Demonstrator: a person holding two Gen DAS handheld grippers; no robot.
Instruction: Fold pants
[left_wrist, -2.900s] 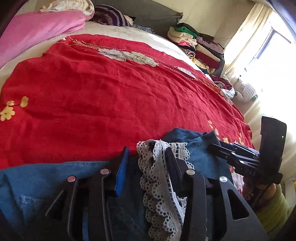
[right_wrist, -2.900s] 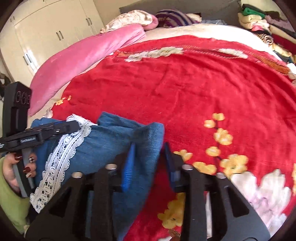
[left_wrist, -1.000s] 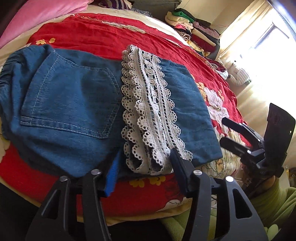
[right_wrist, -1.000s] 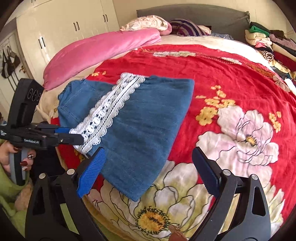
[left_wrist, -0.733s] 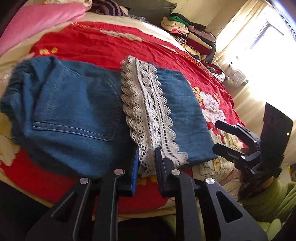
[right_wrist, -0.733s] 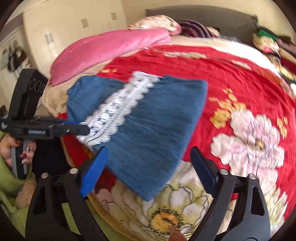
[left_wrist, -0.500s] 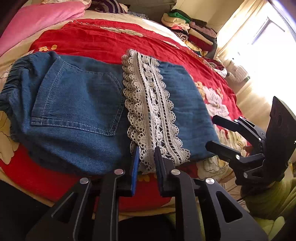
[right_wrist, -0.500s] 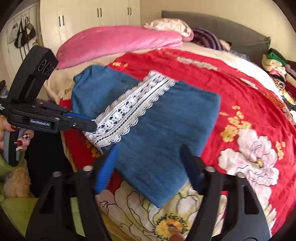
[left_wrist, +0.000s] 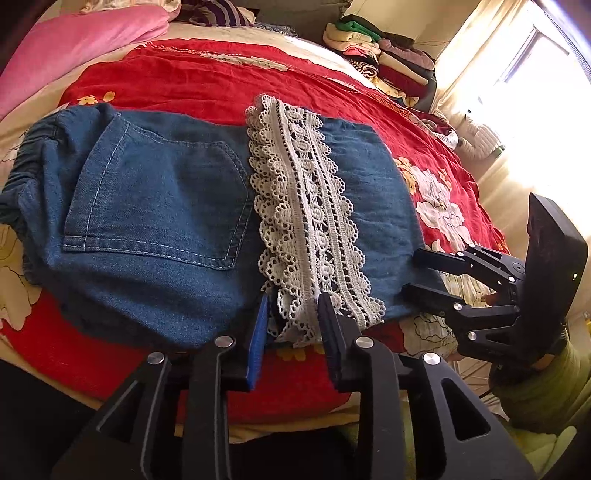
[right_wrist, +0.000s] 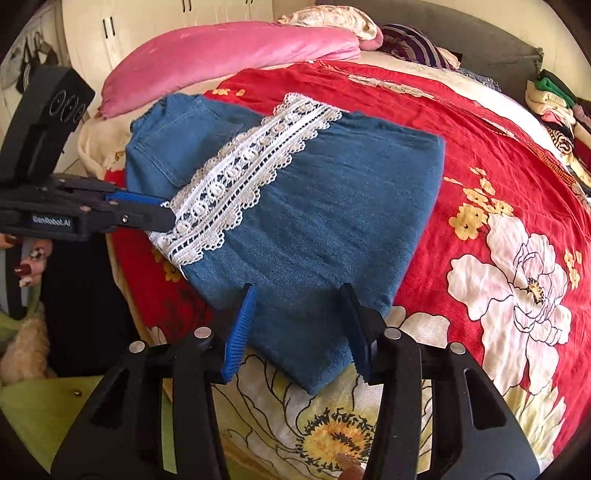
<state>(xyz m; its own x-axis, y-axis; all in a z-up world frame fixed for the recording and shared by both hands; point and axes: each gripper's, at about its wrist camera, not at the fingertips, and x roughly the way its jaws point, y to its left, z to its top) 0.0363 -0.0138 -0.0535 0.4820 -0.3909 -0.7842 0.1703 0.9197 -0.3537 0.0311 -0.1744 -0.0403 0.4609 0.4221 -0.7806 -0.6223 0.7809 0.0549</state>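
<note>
Blue denim pants lie folded flat on the bed, back pocket up, with a white lace hem laid across the middle. My left gripper stands at the near end of the lace. Its jaws are opening; the lace tip lies between the pads, which do not press on it. In the right wrist view the pants reach under my right gripper. Its jaws are closing astride the near denim edge, and the pads stand apart. Each gripper shows in the other view: right gripper, left gripper.
The red floral bedspread covers the bed, and its near edge is just below the pants. A pink quilt roll lies at the far left. Stacked folded clothes sit at the far corner by a bright window. White wardrobe doors stand behind.
The pants, bunched in both grippers before, now lie flat. My left jaws pinched the lace tip, then widened. My right jaws narrowed from wide and came over the denim edge.
</note>
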